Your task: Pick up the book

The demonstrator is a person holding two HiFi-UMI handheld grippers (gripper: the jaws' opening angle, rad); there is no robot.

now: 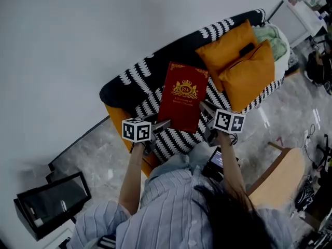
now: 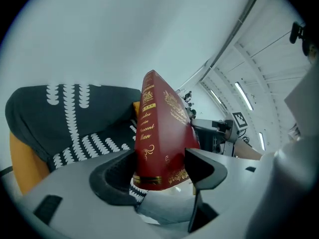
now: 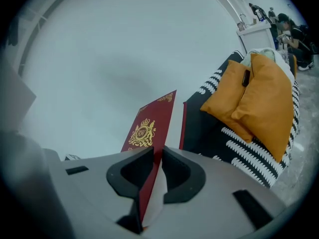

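Observation:
A red hardback book (image 1: 181, 96) with a gold crest hangs in the air above the sofa, held by both grippers. My left gripper (image 1: 158, 125) is shut on the spine end of the book (image 2: 159, 133), its pads pressing both covers. My right gripper (image 1: 207, 110) is shut on the front cover alone (image 3: 149, 148), which stands slightly apart from the pages. In the left gripper view the right gripper (image 2: 224, 128) shows behind the book.
A sofa under a black throw with white patterns (image 1: 155, 87) lies below the book. Two orange cushions (image 1: 244, 66) lean at its right end, with a pale green cloth (image 1: 272, 38) behind. A wooden chair (image 1: 282, 173) and a dark monitor (image 1: 52, 201) stand on the marble floor.

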